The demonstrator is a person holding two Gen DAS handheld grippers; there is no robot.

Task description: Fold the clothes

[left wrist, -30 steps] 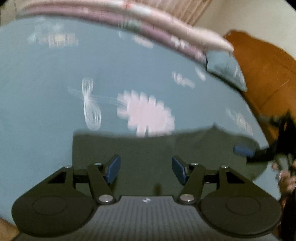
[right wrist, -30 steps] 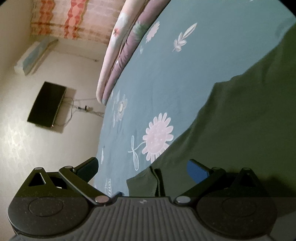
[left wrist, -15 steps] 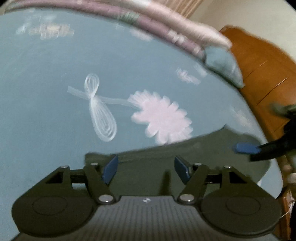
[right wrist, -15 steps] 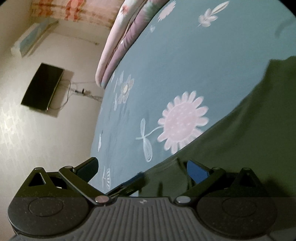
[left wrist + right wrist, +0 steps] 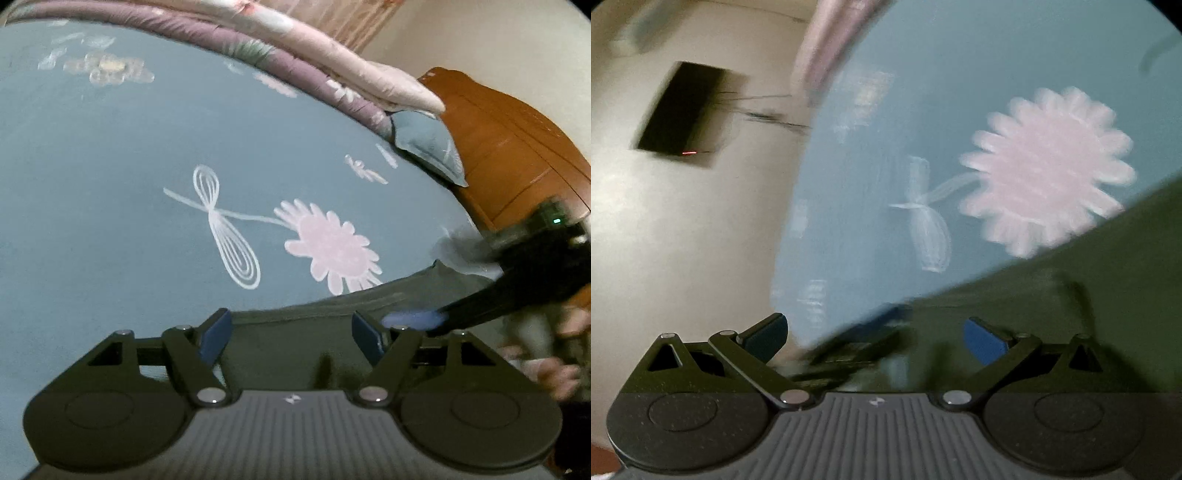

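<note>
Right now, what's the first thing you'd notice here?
The big pink flower printed on the blue bedsheet, right in the middle. Just below it lies a dark green garment, with the open left gripper over its edge and the open right gripper over it too.

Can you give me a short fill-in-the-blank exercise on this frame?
1. The garment lying on the bedsheet is dark ____.
2. The left gripper has its jaws ____.
3. The large flower printed on the sheet is ____.
4. The pads of the right gripper are ____.

Missing words: green; open; pink; blue
</note>
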